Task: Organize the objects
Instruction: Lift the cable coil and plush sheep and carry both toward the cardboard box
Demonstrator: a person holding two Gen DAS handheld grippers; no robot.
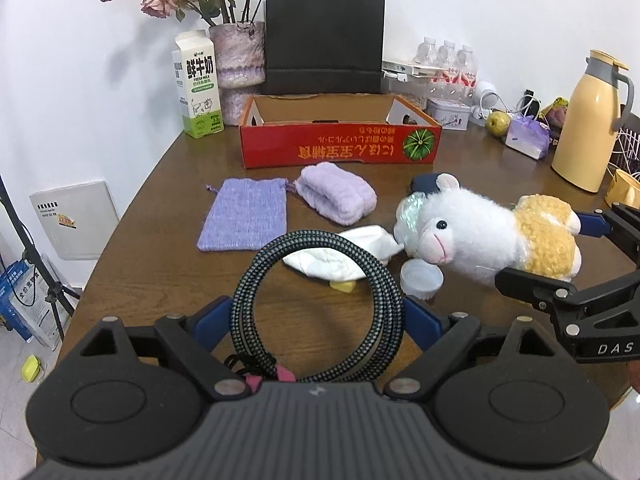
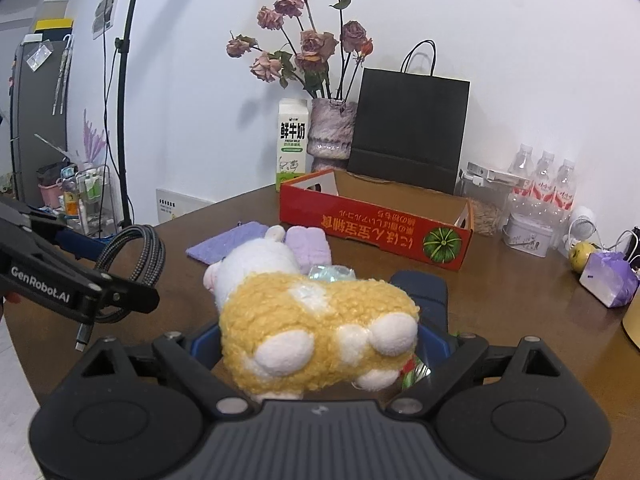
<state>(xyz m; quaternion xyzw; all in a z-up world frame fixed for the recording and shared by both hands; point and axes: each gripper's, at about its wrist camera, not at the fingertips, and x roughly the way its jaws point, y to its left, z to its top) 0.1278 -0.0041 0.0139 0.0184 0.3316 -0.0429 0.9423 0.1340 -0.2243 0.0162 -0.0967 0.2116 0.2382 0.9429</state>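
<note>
- We hold the coiled black-and-grey braided cable (image 1: 316, 308) in the left gripper (image 1: 320, 316); blue pads press the coil's two sides, jaws wide because the loop is wide. It hangs above the round brown wooden table (image 1: 160, 184), not resting on it.
- Right gripper (image 2: 320, 340) pinches the white-and-yellow plush sheep (image 2: 316, 320) around its yellow body, head pointing away, also jaws wide on a bulky thing.
- Judged step: carry both to the open red cardboard box (image 1: 340, 148) at the back of the table, which looks empty from here.
- Do it well: keep squeeze steady, the coil is springy and could slip or unwind; its plug end dangles (image 2: 82, 340), so lift enough to clear the box's front wall.
- Sheep is soft, grip sits on fluff; avoid tilting or it may slide out.
- Grippers sit close side by side; go in one after the other, or to separate ends of the box.
- Left on the table: flat lilac knitted pouch (image 1: 244, 216), lilac fuzzy rolled cloth (image 1: 338, 196), crumpled white cloth (image 1: 340, 258), small clear plastic cup (image 1: 422, 278). Pass over them, not through.
</note>
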